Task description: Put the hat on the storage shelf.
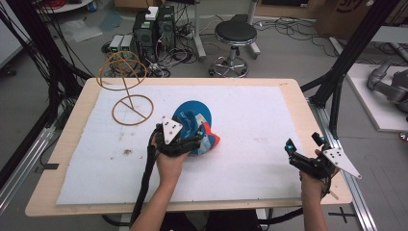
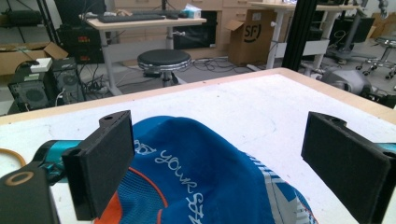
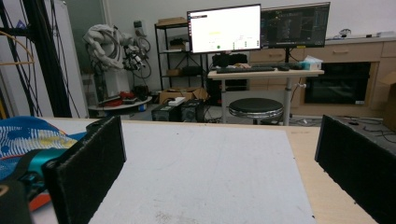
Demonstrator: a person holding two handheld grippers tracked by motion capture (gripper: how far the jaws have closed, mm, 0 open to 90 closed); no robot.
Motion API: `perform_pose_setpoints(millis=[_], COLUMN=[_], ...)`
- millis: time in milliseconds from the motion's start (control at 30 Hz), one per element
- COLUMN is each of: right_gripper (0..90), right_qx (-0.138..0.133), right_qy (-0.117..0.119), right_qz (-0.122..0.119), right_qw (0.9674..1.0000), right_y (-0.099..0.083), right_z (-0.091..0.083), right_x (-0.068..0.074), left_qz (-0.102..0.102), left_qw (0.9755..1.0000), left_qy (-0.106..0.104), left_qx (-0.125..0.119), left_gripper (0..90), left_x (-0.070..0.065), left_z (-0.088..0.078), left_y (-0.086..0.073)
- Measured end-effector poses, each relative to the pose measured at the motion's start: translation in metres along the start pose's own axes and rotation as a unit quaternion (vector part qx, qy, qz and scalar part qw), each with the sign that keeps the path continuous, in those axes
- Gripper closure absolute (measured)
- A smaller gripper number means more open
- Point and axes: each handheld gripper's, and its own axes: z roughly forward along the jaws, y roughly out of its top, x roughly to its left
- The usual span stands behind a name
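L gripper jaws wide, straddling blue cap just ahead (brim pointing away) — nearer hand. R gripper wide, empty, well apart.

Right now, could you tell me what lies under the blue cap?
The cap rests on the white mat covering the table. The left hand-held gripper hangs open above it. Whatever sits beneath the cap's crown is covered.

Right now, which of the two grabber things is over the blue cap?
The left gripper. Its open jaws sit on either side of the blue cap in the middle of the table. The right gripper is open too, off by the table's right edge, with nothing between its jaws.
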Motion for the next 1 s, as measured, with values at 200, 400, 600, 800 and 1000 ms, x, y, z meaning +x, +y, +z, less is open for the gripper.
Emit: perform_pose_setpoints(millis=[200,400,600,800,1000], right_gripper=[1.5,1.6,1.5,1.5,1.5], right_qx=[-0.002,-0.004,-0.004,-0.006,-0.006], right_qy=[-0.001,-0.006,-0.010,-0.011,-0.014], right_qz=[0.000,-0.004,-0.002,-0.003,-0.003], right_qw=[1.0000,1.0000,0.9999,0.9999,0.9999], right_y=[0.000,0.001,0.001,0.002,0.001], right_z=[0.000,-0.001,-0.001,-0.002,-0.002], right_x=[-0.001,-0.001,-0.001,-0.002,-0.003], left_qz=[0.000,-0.008,-0.005,-0.003,-0.006], left_qw=[1.0000,0.9998,0.9996,0.9991,0.9989], left_qy=[0.007,0.009,0.017,0.038,0.043], left_qx=[0.005,0.012,0.022,0.020,0.017], left_gripper=[9.9,9.9,13.9,19.5,28.9], left_x=[-0.008,-0.013,-0.019,-0.021,-0.023], left_z=[0.008,0.017,0.022,0.025,0.026], left_y=[-0.005,-0.012,-0.017,-0.024,-0.028])
